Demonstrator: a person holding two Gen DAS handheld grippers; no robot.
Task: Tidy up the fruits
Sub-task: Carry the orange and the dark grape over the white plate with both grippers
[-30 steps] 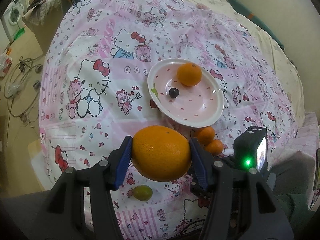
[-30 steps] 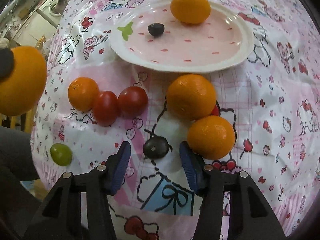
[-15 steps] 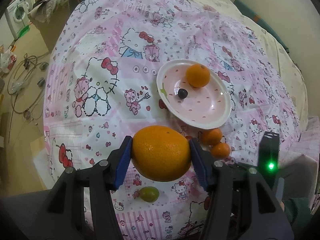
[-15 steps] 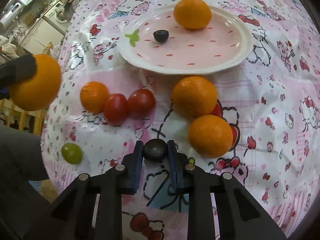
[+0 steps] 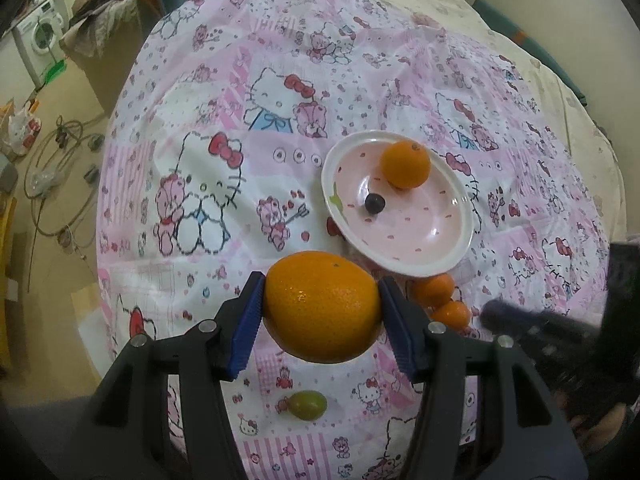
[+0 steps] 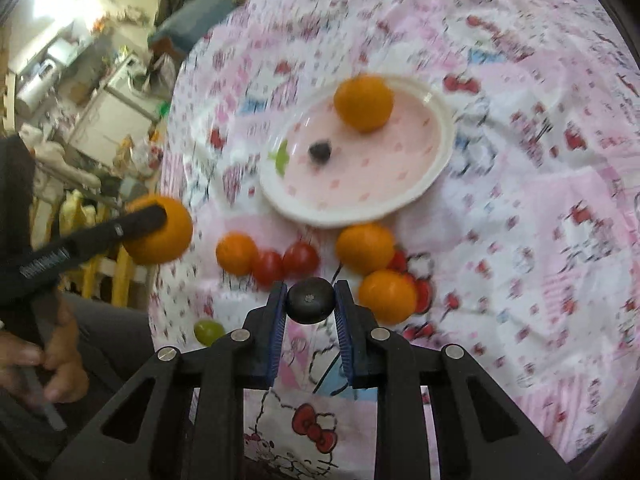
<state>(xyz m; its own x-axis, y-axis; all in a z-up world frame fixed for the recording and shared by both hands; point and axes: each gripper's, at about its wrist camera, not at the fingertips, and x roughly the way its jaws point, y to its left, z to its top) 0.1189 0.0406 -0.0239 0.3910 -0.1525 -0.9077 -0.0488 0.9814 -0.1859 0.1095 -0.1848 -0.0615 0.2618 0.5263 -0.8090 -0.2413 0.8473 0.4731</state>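
Fruits: I see an orange [image 5: 405, 164] and a dark grape [image 5: 374, 203] on the pink plate [image 5: 424, 256], far side.
Left gripper [image 5: 322, 308]: I squeeze a big orange [image 5: 322, 306].
Right gripper [image 6: 310, 300]: my fingers pinch a dark grape [image 6: 310, 300], above the cloth [image 6: 520, 240].
Near me: small oranges [image 6: 365, 248], tomatoes [image 6: 301, 258], green grape [image 6: 208, 331].

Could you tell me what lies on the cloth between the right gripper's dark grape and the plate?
In the right wrist view, two red tomatoes and an orange lie between the held dark grape and the plate.
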